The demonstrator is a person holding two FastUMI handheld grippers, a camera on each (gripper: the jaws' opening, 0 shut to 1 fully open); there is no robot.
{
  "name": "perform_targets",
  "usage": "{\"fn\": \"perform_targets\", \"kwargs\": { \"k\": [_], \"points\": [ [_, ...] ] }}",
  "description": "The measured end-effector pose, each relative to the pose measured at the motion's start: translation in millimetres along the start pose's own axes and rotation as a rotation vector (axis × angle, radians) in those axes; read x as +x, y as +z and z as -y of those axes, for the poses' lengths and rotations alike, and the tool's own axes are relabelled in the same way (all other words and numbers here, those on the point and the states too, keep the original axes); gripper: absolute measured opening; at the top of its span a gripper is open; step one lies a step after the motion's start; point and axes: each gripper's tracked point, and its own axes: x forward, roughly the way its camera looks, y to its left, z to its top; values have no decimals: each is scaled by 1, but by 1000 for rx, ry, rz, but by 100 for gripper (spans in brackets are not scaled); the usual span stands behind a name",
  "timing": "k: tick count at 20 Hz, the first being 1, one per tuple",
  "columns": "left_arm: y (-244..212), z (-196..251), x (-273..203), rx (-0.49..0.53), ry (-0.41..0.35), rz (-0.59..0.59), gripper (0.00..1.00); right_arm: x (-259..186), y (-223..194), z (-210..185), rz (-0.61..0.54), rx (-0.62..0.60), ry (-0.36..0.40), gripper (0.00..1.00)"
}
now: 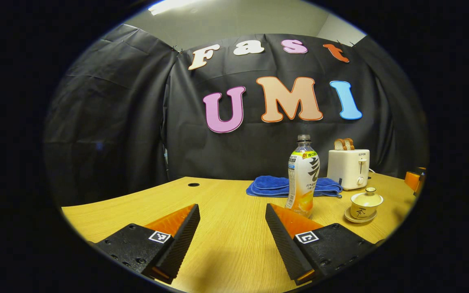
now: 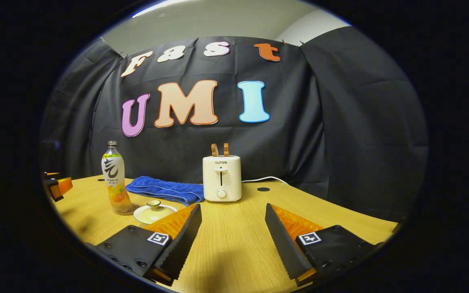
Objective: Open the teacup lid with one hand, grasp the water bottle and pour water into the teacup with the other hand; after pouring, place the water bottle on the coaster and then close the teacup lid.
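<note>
Left gripper (image 1: 232, 228): jaws wide, empty, over the wooden table (image 1: 226, 244). Right gripper (image 2: 232, 228): likewise wide, empty. We place the lidded teacup (image 2: 153, 211) just ahead-left of our right gripper, nearer that hand; lid on, cream glaze. Water bottle (image 1: 303, 175) stands upright beside it, labelled, part-full of orange drink.

- On the desk (image 2: 234, 240), the bottle (image 2: 114, 183) stands left of the teacup (image 2: 153, 211), lid (image 2: 153, 203) on.
- The towel (image 2: 165, 190) lies behind both.
- The toaster (image 2: 222, 179) stands right of the towel, bread (image 2: 220, 149) in its slots.
</note>
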Motion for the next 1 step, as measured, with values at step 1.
{"fn": "perform_targets", "kwargs": {
  "k": [1],
  "points": [
    [0,0,0,0,0,0,95,1,0,0,0,0,0,98]
  ]
}}
